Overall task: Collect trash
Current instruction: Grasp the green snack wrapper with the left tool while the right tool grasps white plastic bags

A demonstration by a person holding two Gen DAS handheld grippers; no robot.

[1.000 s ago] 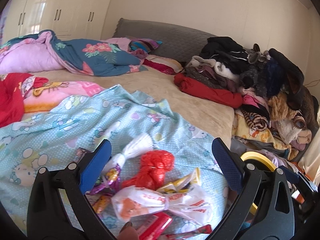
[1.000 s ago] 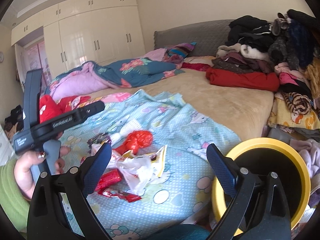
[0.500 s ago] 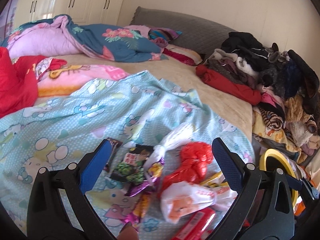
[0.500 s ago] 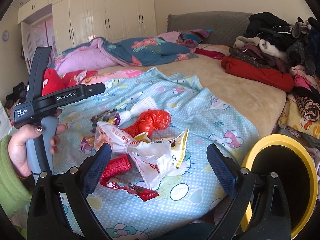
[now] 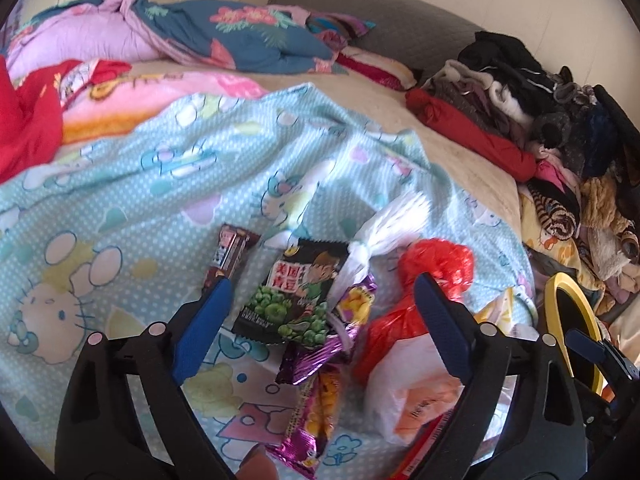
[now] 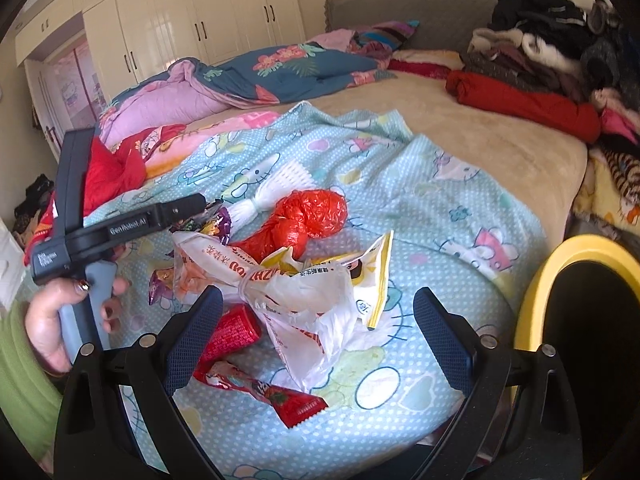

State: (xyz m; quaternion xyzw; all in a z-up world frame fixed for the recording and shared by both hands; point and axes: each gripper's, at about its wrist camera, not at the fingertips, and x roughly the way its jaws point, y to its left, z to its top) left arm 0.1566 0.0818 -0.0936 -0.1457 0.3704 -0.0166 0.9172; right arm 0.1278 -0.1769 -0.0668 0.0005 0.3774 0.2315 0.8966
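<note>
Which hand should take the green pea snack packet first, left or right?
Left. The left tool is closing with the pea packet lying between its fingers, untouched. The right tool is open over the white plastic bag, nearer the yellow bin.

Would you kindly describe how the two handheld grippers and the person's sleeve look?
Both grippers have black frames, silver screws and blue textured pads on the fingers. The left one has a grey-blue handle and white lettering. The sleeve is green.

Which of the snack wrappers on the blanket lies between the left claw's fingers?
The black green-pea packet, printed with a cartoon figure. It lies between the closing left claw, untouched so far; the brown wrapper lies outside its left finger.
</note>
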